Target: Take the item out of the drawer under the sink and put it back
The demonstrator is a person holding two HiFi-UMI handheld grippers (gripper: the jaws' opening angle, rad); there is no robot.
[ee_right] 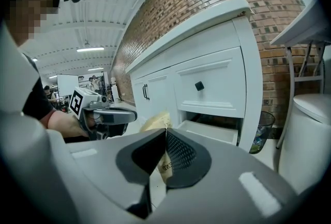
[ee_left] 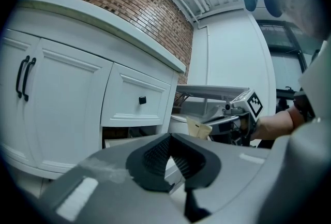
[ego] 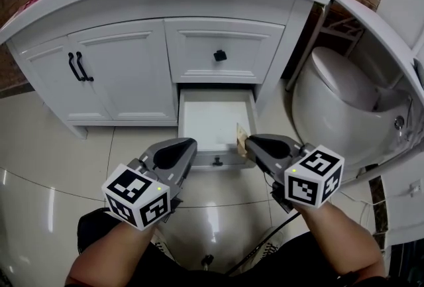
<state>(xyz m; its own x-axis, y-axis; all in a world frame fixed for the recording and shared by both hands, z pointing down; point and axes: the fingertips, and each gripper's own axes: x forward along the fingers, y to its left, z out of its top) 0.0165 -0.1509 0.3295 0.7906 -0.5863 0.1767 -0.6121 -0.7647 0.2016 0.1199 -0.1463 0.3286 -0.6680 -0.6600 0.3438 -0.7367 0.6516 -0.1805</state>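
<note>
While drawer [ego: 183, 121] gapes, packet [ee_right: 154, 121] in right tool [ee_right: 164, 133]

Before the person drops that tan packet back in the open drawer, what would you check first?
1. Lower drawer pulled open: ok.
2. Room inside the drawer: ok, the white bottom looks bare as far as the head view shows.
3. Grip on the tan packet: ok, the right claw is shut on it.
4. Packet lined up over the drawer: probably not ok, since it sits at the drawer's front right corner, not over the middle.
5. Left claw free: ok, it is shut with nothing in it.
6. Left claw out of the way: cannot tell, because it hangs near the drawer's front left corner.
</note>
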